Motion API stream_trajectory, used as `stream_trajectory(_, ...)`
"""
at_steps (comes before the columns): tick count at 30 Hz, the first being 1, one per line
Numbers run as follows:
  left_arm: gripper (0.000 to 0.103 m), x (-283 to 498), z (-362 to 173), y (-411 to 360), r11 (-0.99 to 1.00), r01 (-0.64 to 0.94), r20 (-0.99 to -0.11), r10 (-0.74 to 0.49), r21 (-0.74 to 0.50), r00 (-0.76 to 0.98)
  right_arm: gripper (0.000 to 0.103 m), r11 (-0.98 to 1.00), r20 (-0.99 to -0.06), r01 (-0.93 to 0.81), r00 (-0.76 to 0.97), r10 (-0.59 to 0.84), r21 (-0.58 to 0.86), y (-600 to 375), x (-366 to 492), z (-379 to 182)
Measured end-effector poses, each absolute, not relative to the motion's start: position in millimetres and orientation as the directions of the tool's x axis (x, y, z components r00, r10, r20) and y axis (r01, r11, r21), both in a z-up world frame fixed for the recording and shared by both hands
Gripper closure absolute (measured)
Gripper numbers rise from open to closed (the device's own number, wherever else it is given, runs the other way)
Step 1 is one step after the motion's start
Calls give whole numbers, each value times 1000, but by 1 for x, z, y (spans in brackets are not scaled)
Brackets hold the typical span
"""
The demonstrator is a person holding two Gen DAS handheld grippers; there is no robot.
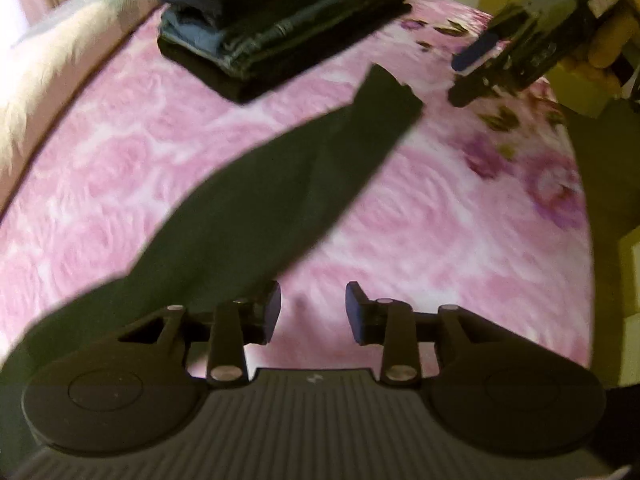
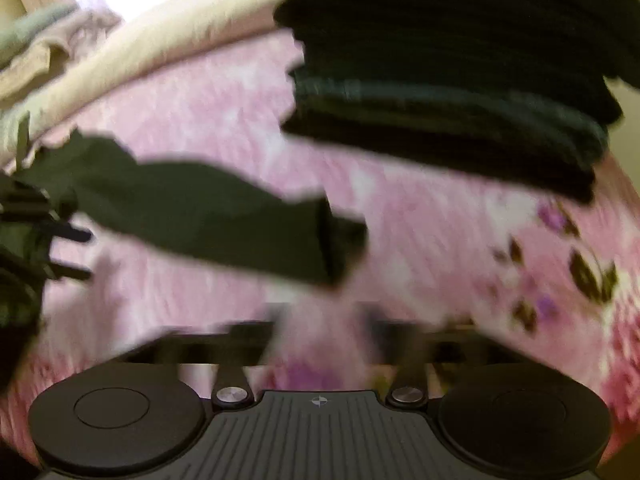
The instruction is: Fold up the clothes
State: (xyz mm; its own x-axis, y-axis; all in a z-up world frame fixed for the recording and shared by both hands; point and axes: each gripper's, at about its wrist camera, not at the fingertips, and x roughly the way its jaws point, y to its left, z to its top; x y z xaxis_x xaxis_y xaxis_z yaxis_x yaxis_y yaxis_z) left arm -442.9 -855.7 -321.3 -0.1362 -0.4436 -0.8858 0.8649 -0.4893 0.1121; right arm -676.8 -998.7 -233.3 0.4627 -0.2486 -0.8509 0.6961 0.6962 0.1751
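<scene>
A long dark green garment piece (image 1: 256, 200) lies stretched diagonally across the pink floral bedspread (image 1: 420, 220); it also shows in the right wrist view (image 2: 208, 208). My left gripper (image 1: 313, 312) is open and empty just above the bedspread, its left finger beside the garment's near end. My right gripper (image 2: 320, 320) is blurred by motion, open and empty, near the garment's far end; it shows in the left wrist view (image 1: 476, 68) at upper right. A stack of folded dark clothes and jeans (image 1: 280, 28) stands at the back, also in the right wrist view (image 2: 448, 88).
A cream blanket (image 1: 60, 80) lies along the left side of the bed. More light fabrics (image 2: 36, 52) pile at the far left. Yellow furniture (image 1: 612, 168) stands past the bed's right edge.
</scene>
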Motion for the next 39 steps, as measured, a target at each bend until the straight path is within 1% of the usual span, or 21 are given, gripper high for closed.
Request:
stream_trajectory(4, 67, -451, -336, -872, -513, 844, -878, -464, 155, -121, 30, 694, -819, 686, 516, -251, 219, -1018, -642, -239)
stream_trajectory(6, 68, -457, -347, -878, -542, 823, -882, -456, 169, -120, 30, 686, -831, 694, 501, -240, 220, -1026, -626, -252)
stream_trajectory(7, 69, -459, -352, -880, -554, 815, -887, -447, 171, -118, 34, 681, -842, 700, 487, -234, 215, -1030, -622, -261)
stream_trajectory(8, 73, -460, -356, -881, -564, 809, -890, -439, 169, -120, 51, 674, -854, 707, 470, -224, 213, -1033, -620, -269)
stream_trajectory(9, 85, -460, -357, -880, -569, 807, -892, -432, 158, -130, 96, 664, -870, 718, 447, -207, 211, -1036, -620, -276)
stream_trajectory(10, 95, -462, -355, -877, -574, 805, -895, -425, 149, -137, 99, 656, -880, 723, 435, -192, 215, -1034, -623, -277)
stream_trajectory(13, 99, -467, -347, -866, -591, 798, -904, -397, 119, -159, 100, 671, -891, 708, 426, -157, 220, -1010, -641, -264)
stream_trajectory(16, 100, -476, -341, -847, -628, 776, -913, -352, 65, -208, 99, 679, -920, 705, 376, -111, 205, -976, -666, -258)
stream_trajectory(19, 100, -487, -343, -831, -668, 744, -921, -312, 38, -234, 99, 617, -942, 755, 329, -63, 223, -961, -693, -267)
stream_trajectory(21, 99, -490, -341, -826, -671, 740, -918, -318, 40, -238, 99, 582, -940, 780, 332, -74, 230, -960, -701, -268)
stream_trajectory(22, 97, -492, -340, -824, -673, 739, -916, -321, 42, -240, 98, 574, -937, 787, 338, -91, 228, -962, -701, -268)
stream_trajectory(23, 96, -494, -340, -822, -674, 737, -915, -323, 43, -242, 92, 569, -930, 789, 352, -108, 233, -964, -699, -267)
stream_trajectory(25, 91, -493, -337, -827, -667, 741, -906, -353, 69, -234, 18, 561, -906, 788, 397, -147, 254, -970, -695, -263)
stream_trajectory(27, 85, -492, -335, -834, -657, 747, -895, -388, 99, -222, 16, 541, -877, 788, 447, -176, 293, -977, -688, -262)
stream_trajectory(32, 82, -483, -336, -860, -602, 782, -874, -456, 163, -169, 17, 444, -845, 811, 500, -187, 381, -1007, -676, -280)
stream_trajectory(33, 81, -480, -336, -864, -587, 792, -872, -464, 168, -159, 20, 415, -843, 820, 502, -191, 394, -1015, -677, -287)
stream_trajectory(34, 81, -477, -337, -868, -574, 801, -871, -467, 170, -151, 36, 386, -841, 828, 504, -196, 406, -1022, -677, -293)
stream_trajectory(36, 81, -471, -341, -872, -563, 808, -875, -464, 175, -134, 50, 350, -841, 838, 503, -198, 419, -1032, -678, -304)
stream_trajectory(37, 81, -468, -344, -873, -561, 810, -881, -456, 172, -129, 86, 353, -846, 840, 497, -193, 413, -1036, -679, -306)
stream_trajectory(38, 81, -467, -345, -872, -564, 808, -882, -453, 171, -129, 102, 373, -854, 839, 486, -185, 397, -1039, -678, -305)
stream_trajectory(39, 81, -466, -345, -870, -567, 805, -882, -454, 174, -129, 102, 392, -857, 838, 477, -192, 379, -1041, -679, -300)
